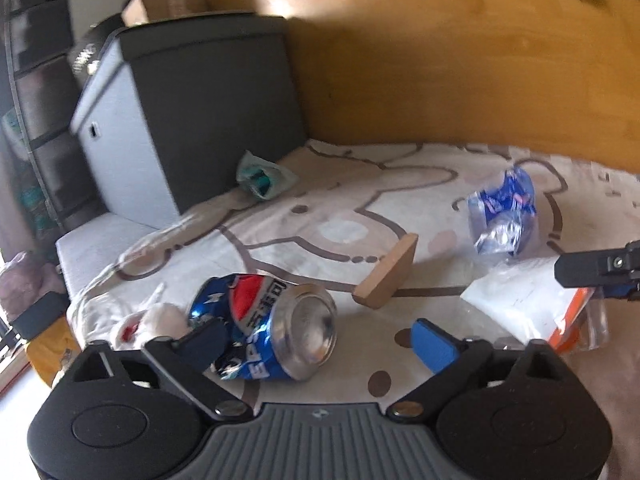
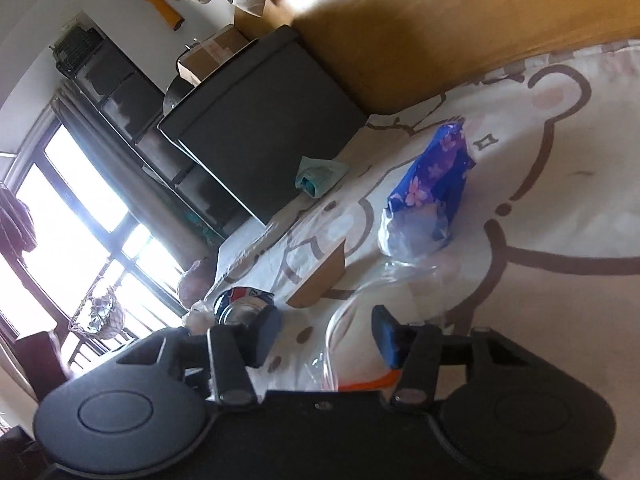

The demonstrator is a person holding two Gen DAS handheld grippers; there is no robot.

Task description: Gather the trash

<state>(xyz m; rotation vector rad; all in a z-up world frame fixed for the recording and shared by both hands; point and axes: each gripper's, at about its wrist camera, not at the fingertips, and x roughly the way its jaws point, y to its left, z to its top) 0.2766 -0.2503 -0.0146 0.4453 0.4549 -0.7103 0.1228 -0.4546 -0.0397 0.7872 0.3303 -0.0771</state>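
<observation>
1. Seen from the left wrist, the left gripper [image 1: 316, 340] is found wide open, and the crushed cola can [image 1: 266, 330] lies between its fingers on the patterned rug [image 1: 348, 204]. The left pad appears to touch the can's dented side; the right pad stands apart from it. The can's long axis is judged to run slantwise across the gap, its base rim turned toward the right finger. No grip is yet made.

2. Seen from the right wrist, the right gripper [image 2: 326, 336] is held about half open around a clear plastic bag [image 2: 360, 320] near the rug's near edge; whether its pads press the film cannot be told. The can [image 2: 244, 306] lies to its left, so the left hand is plainly nearer to it.
</observation>
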